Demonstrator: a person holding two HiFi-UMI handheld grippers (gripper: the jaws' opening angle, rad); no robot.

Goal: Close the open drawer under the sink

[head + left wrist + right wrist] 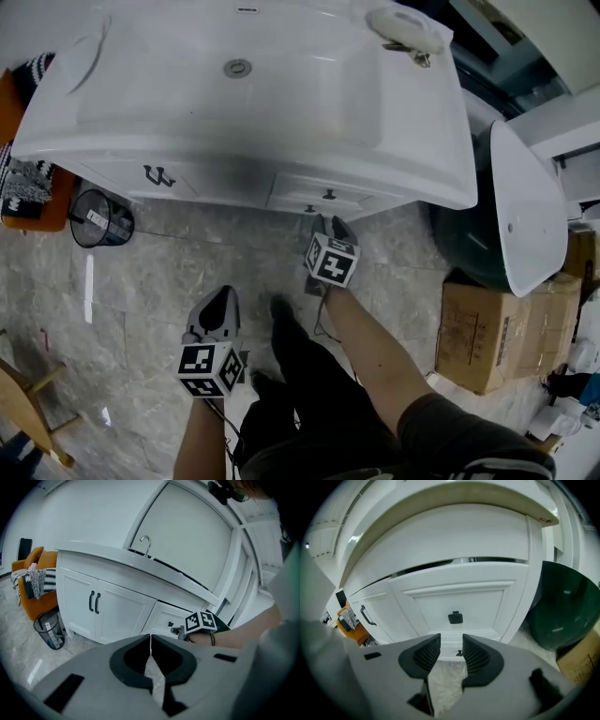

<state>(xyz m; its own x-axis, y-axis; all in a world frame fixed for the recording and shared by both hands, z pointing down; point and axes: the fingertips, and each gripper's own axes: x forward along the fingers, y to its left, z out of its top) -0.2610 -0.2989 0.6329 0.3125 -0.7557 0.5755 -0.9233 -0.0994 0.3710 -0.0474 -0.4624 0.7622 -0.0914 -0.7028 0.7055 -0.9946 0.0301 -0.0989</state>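
A white vanity with a sink [309, 98] fills the top of the head view. Under its right part sit two white drawer fronts, each with a black knob: the upper drawer [329, 195] [455, 617] and a lower one [309, 208]. A thin dark slit shows above the upper front. My right gripper [330, 226] [451, 648] is low at these drawers, pointing at them, jaws open and empty. The left gripper view also catches it beside the drawer [169, 619]. Farther back over the floor, my left gripper [223, 294] [150, 637] is shut on nothing.
Double cabinet doors with black handles [158, 175] lie left of the drawers. A wire wastebasket [101, 217] and an orange chair [26, 192] stand at left. A dark green tub [461, 246], a white basin [525, 206] and a cardboard box [492, 328] crowd the right.
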